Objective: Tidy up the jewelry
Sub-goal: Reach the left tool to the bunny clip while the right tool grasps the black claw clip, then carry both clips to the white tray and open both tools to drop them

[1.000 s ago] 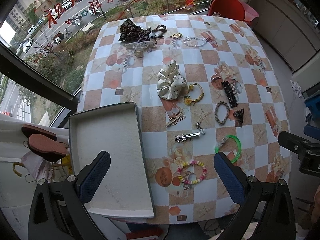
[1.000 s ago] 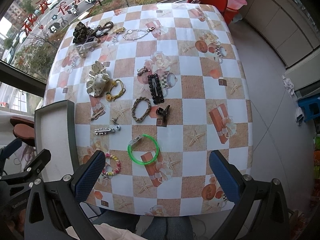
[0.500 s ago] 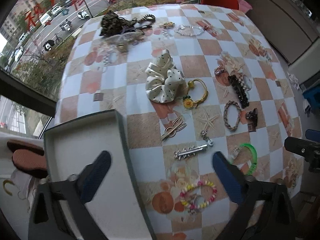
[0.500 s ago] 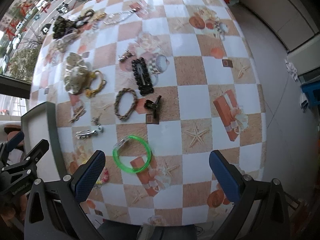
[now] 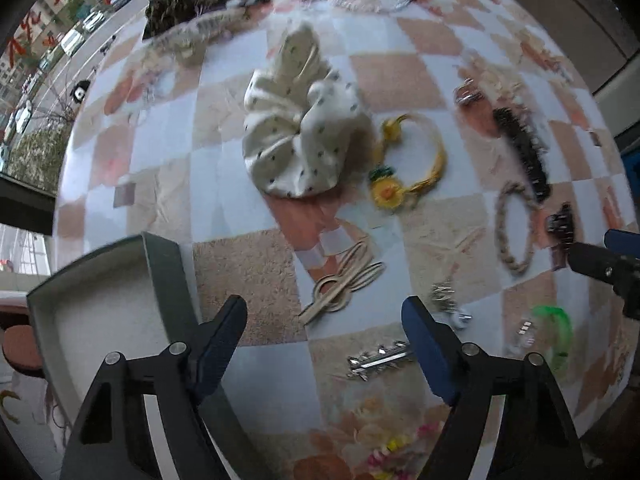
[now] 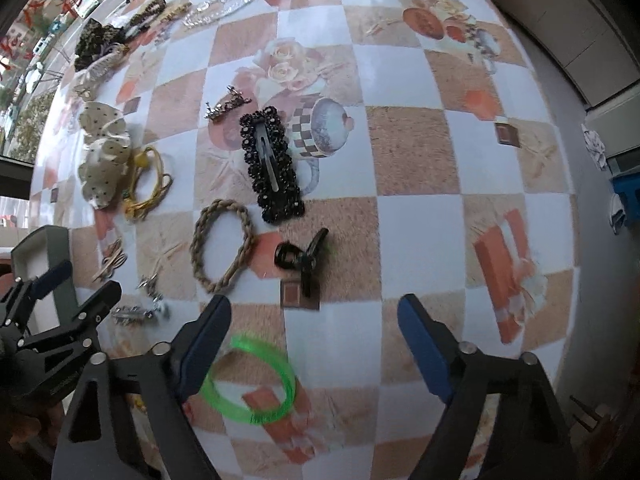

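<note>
Jewelry and hair pieces lie scattered on a checked tablecloth. My left gripper [image 5: 324, 312] points down at the table with its jaws closing. A beige wooden hair clip [image 5: 340, 284] lies between its fingertips, untouched by the pads. An empty grey tray [image 5: 164, 280] sits just left of it. My right gripper [image 6: 314, 308] also points down, its jaws closing on nothing. A small black claw clip [image 6: 302, 258] lies just beyond its tips. A green bangle [image 6: 252, 380] lies partly under its left finger.
Near the left gripper are a cream scrunchie [image 5: 300, 140], a yellow hair tie [image 5: 408, 164] and a silver clip [image 5: 380, 360]. A braided bracelet [image 6: 222, 246] and a black beaded barrette [image 6: 272, 168] lie ahead of the right gripper. More pieces crowd the far edge by the window.
Both grippers have dropped toward the table, so the pieces loom larger. Both pairs of jaws have narrowed. The beige clip now lies between the left fingertips.
</note>
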### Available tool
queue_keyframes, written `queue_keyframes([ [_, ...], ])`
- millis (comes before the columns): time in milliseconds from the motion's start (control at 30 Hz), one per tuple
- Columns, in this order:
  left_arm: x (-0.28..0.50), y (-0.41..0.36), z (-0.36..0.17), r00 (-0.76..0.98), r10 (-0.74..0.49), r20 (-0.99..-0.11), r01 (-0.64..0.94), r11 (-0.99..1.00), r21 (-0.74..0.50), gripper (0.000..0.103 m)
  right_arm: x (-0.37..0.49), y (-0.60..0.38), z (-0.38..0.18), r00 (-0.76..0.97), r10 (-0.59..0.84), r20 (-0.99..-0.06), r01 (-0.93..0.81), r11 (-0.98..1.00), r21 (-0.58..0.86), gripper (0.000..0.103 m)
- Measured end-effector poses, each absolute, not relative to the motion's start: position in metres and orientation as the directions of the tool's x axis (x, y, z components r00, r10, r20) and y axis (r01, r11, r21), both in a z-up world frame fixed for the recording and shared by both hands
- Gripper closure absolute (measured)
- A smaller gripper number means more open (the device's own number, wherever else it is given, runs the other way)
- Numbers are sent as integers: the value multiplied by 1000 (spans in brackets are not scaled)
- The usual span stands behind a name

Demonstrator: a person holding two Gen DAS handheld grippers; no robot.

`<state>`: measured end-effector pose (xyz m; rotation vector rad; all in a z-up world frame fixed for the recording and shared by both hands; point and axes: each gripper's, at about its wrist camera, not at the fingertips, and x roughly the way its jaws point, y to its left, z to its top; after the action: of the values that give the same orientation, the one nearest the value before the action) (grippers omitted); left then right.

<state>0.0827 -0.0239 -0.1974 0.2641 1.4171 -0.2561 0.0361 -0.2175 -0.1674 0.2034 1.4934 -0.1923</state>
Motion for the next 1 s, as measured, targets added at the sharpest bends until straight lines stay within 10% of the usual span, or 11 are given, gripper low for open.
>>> queue_keyframes([
  [333, 87, -21, -206, 145, -75, -987, 348, 937, -20, 21, 49, -211, -191, 95, -58, -994, 222, 974, -35, 35],
  [567, 83, -31, -196, 169, -100, -981, 380, 925, -29, 67, 50, -197, -191, 117, -89, -989, 202, 977, -64, 78],
  [1000, 74, -25, -167, 184, -175, -967, 322, 940, -109, 80, 29, -222, -153, 149, 7, -989, 265, 963, 46, 78],
])
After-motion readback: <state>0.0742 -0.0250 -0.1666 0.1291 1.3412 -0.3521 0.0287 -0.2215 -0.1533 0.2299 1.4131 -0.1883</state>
